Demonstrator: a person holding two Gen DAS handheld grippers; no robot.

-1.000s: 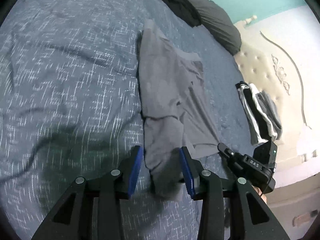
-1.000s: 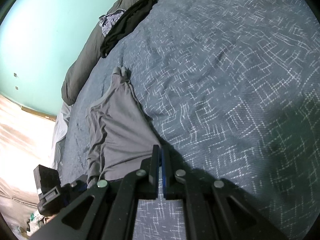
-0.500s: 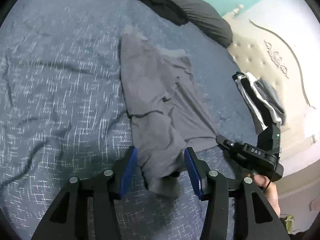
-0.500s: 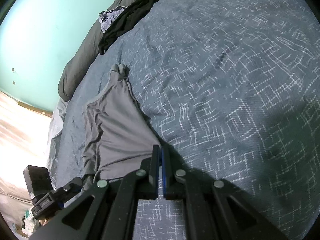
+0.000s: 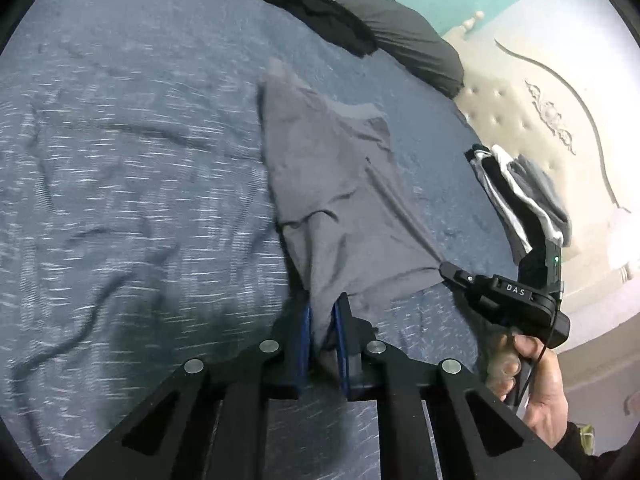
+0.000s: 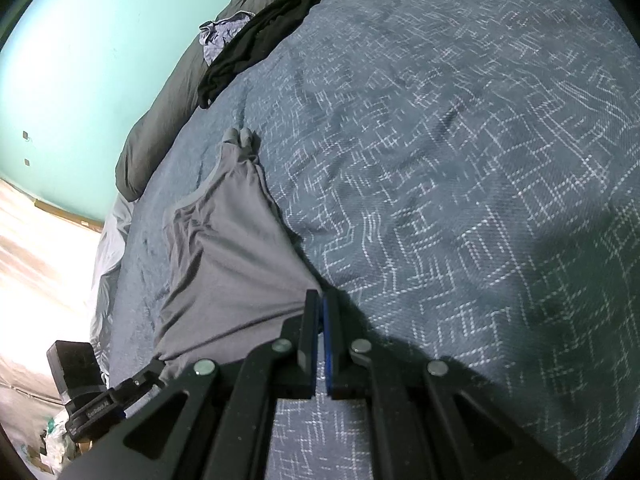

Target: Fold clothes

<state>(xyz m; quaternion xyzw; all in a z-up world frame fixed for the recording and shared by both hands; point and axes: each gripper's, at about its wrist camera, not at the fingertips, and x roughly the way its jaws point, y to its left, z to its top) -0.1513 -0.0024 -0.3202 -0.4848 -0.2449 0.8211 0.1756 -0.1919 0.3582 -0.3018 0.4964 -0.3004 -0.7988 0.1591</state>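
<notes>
Grey shirt (image 5: 340, 184): smooth matt cloth; bedspread (image 5: 132, 168): woven, flecked; headboard (image 5: 532, 120): tufted, glossy.

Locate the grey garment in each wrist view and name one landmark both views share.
Left wrist: grey garment runs from upper centre down into the left gripper, just closed on its near corner.
Right wrist: it lies left of centre, its corner pinched in the right gripper.
Shared landmark: black garment at the bed's far edge.

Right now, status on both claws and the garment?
Left claw just closed on the grey garment's near edge. Right claw shut on its other near corner. Garment half folded on the blue bedspread. Nothing in the way.
</notes>
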